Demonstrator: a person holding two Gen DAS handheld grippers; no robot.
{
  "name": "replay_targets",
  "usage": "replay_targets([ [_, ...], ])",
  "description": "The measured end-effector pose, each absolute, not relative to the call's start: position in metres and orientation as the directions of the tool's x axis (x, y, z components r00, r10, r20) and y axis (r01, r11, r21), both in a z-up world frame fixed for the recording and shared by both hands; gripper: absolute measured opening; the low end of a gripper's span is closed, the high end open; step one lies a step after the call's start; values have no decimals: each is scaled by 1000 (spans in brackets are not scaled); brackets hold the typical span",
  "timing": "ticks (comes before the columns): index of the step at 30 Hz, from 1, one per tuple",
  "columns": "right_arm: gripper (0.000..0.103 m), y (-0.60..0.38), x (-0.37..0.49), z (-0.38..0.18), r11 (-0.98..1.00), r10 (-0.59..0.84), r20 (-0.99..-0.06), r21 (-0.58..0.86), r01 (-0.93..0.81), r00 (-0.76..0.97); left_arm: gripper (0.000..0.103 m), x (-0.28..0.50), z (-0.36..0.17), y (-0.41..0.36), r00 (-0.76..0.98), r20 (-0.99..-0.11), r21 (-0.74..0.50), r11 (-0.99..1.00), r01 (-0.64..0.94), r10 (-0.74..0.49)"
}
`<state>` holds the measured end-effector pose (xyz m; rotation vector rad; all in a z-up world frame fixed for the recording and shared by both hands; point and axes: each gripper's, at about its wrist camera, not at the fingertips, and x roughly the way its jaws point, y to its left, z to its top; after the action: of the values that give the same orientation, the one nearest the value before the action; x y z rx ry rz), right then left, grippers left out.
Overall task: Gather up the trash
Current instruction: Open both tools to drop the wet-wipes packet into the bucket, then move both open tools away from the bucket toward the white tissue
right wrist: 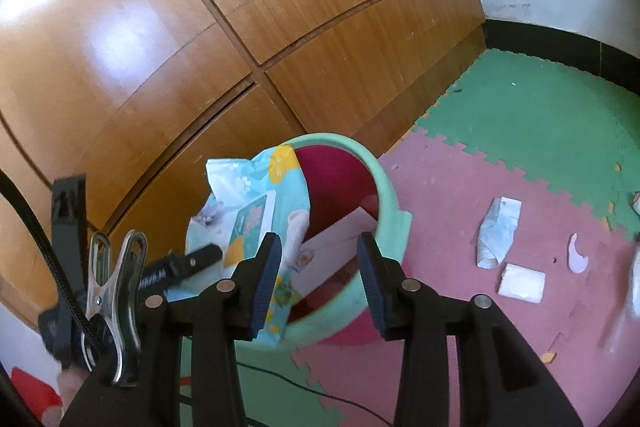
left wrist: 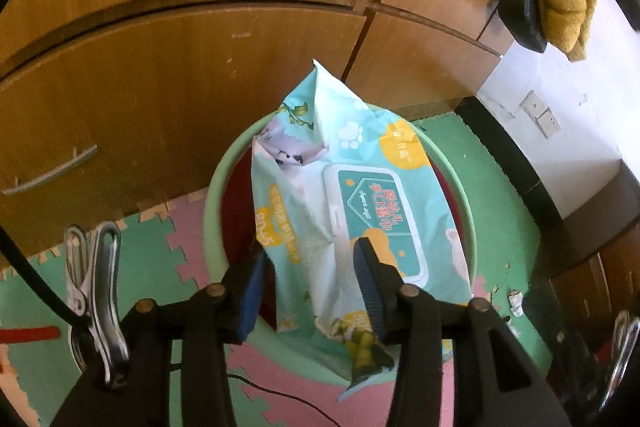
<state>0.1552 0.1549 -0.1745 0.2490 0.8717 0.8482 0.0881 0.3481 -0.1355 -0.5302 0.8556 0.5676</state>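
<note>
A pale green bin (left wrist: 224, 187) with a dark red inside stands on the foam floor mat against a wooden cabinet. A teal wet-wipes pack (left wrist: 360, 187) lies propped across the bin's mouth, one end sticking up over the far rim. My left gripper (left wrist: 314, 263) is open just above the pack's near end; the pads do not press it. In the right wrist view my right gripper (right wrist: 318, 251) is open over the bin (right wrist: 392, 219), with nothing between its fingers. The wipes pack (right wrist: 248, 211) leans on the left rim beside a white card (right wrist: 336, 239) inside.
Loose on the pink mat to the right lie a crumpled wrapper (right wrist: 500, 231), a folded tissue (right wrist: 522, 283) and a pink scrap (right wrist: 578, 259). The wooden cabinet (right wrist: 200, 47) closes off the far side. A thin black cable (right wrist: 320, 395) crosses the mat near me.
</note>
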Motion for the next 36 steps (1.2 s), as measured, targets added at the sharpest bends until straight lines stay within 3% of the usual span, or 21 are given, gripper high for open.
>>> replay_targets([
  [3, 40, 142, 147, -174, 649, 751, -560, 524, -551, 351, 61, 95, -137, 346, 520, -822, -186, 752, -632, 233],
  [5, 40, 136, 142, -175, 644, 756, -554, 533, -549, 349, 63, 98, -141, 347, 518, -835, -220, 750, -624, 186],
  [8, 40, 131, 138, -175, 640, 759, -551, 538, -549, 346, 63, 96, -146, 352, 521, -845, -282, 728, -625, 121],
  [17, 40, 120, 128, -173, 629, 770, -533, 544, -555, 351, 66, 85, -112, 351, 549, -797, -179, 768, -615, 254],
  [25, 40, 111, 123, -176, 630, 770, -536, 550, -548, 347, 66, 75, -89, 342, 636, -740, -220, 815, -536, 218],
  [28, 40, 108, 121, -177, 630, 770, -537, 555, -543, 345, 65, 82, -86, 331, 620, -762, -189, 852, -488, 186],
  [36, 40, 94, 113, -175, 628, 773, -532, 565, -535, 345, 36, 124, -136, 316, 411, -911, -140, 900, -413, 47],
])
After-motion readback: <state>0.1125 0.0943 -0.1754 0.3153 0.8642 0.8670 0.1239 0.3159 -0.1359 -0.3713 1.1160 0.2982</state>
